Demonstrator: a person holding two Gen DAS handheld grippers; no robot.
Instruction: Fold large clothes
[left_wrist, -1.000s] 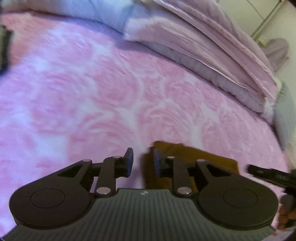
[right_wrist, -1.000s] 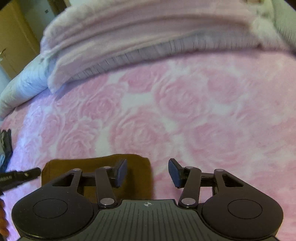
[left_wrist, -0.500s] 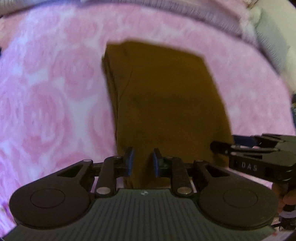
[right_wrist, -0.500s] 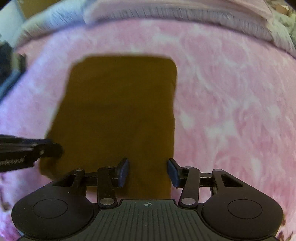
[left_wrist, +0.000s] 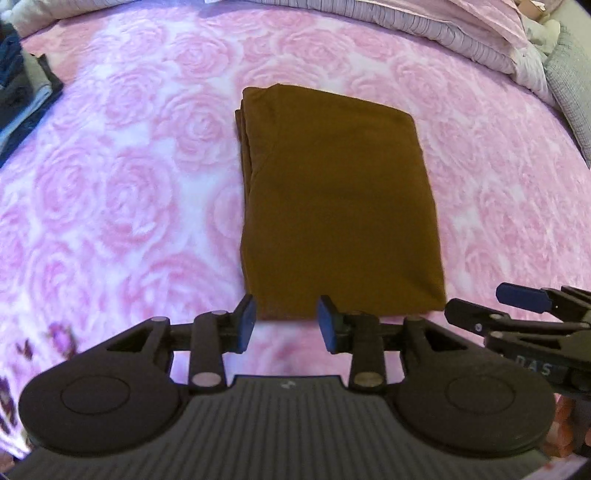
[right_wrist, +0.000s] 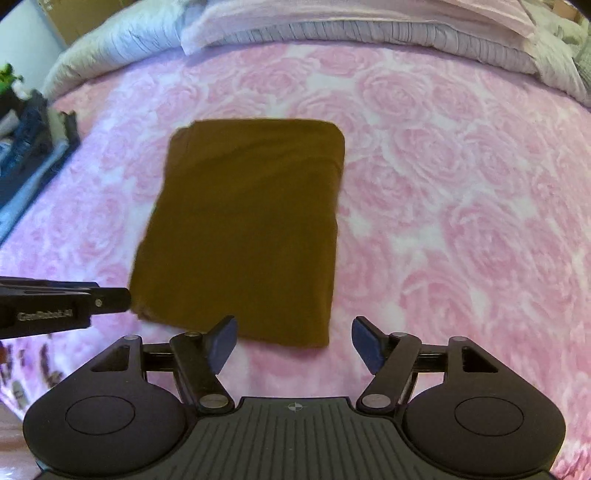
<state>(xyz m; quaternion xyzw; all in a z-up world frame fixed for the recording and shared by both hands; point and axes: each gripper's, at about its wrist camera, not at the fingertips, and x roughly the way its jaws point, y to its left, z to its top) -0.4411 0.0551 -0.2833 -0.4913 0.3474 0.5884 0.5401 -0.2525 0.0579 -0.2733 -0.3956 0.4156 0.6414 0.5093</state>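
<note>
1. Brown folded garment (left_wrist: 338, 199) lies flat on the pink rose-patterned blanket (left_wrist: 122, 177); its near edge sits just beyond both grippers.
2. Left gripper (left_wrist: 286, 323): jaws moderately apart, holding nothing.
3. Right gripper (right_wrist: 293, 345): jaws wide, empty.
4. Clothes pile (left_wrist: 22, 92) at 10 o'clock, cut off by the frame; contents unclear.

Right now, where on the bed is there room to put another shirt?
Bare pink blanket lies between the folded brown garment and the pillows, and all along the garment's right. The left edge is crowded by a clothes stack.
</note>
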